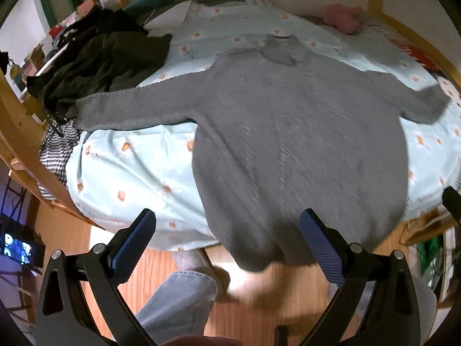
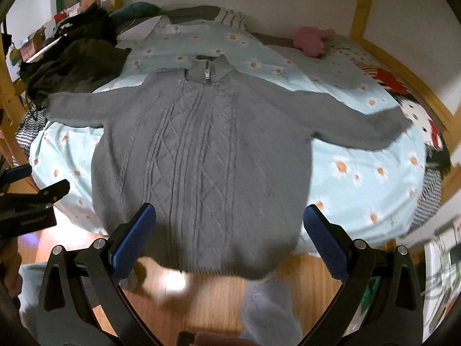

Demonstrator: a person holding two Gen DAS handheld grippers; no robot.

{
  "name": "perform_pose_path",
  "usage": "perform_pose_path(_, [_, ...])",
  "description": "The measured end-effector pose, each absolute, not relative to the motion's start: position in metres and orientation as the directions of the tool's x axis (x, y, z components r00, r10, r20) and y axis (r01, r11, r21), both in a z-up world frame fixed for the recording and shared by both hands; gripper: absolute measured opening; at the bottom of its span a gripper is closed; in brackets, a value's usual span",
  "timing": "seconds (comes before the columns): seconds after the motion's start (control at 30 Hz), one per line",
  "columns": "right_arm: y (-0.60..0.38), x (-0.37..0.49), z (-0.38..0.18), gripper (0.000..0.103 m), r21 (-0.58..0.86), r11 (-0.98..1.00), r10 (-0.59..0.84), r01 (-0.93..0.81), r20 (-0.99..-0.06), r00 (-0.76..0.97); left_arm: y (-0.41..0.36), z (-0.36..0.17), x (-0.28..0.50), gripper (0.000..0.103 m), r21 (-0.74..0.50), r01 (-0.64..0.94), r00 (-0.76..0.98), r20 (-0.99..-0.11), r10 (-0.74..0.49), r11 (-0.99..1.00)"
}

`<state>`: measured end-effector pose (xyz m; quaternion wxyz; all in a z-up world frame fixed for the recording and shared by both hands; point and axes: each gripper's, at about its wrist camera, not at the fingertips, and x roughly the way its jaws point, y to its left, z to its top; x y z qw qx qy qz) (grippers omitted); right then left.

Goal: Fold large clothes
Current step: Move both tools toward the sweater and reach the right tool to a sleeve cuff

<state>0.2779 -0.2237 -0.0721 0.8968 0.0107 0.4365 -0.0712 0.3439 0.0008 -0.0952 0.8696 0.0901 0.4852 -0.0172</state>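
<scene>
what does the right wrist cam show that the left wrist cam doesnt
Only the right wrist view shows the sweater's collar zipper and cable-knit front sharply, a cartoon-print pillow, and the left gripper from the side.

Only the left wrist view shows a glowing screen near the floor; its sweater detail is blurred.

Both show the grey sweater spread with sleeves out on the daisy bedsheet, hem overhanging the bed edge, dark clothes, a pink toy, and open jaws on the left gripper and right gripper.

Dim, warm indoor light; heavy fisheye bending at edges, motion blur along the sweater (image 1: 288, 144) hem, glare on floor (image 2: 175, 282).
</scene>
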Motion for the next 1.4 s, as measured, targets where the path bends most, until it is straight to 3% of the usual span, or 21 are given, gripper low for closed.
perform_pose_path(0.6, [-0.128, 0.504, -0.133, 0.101, -0.059, 0.996, -0.014, -0.063, -0.826, 0.563, 0.129, -0.171, 0.573, 0.099, 0.088, -0.116, 0.413, -0.901, 0.129, 0.989])
perform_pose_path(0.8, [-0.054, 0.555, -0.153, 0.101, -0.067, 0.957, 0.120, -0.282, -0.794, 0.596, 0.206, -0.174, 0.612, 0.099, 0.039, -0.261, 0.434, -0.888, 0.153, 0.965])
perform_pose_path(1.07, [0.058, 0.578, -0.182, 0.100, -0.150, 0.770, 0.314, -0.620, -0.756, 0.574, 0.266, -0.191, 0.639, 0.098, -0.033, -0.334, 0.431, -0.894, 0.121, 0.942])
perform_pose_path(1.2, [0.097, 0.600, -0.215, 0.100, -0.224, 0.703, 0.253, -0.675, -0.809, 0.531, 0.281, -0.204, 0.650, 0.098, -0.091, -0.337, 0.430, -0.901, 0.067, 0.937])
perform_pose_path(1.4, [0.101, 0.640, -0.223, 0.096, -0.040, 0.768, 0.300, -0.640, -0.860, 0.414, 0.286, -0.209, 0.659, 0.098, -0.120, -0.377, 0.443, -0.894, 0.066, 0.918])
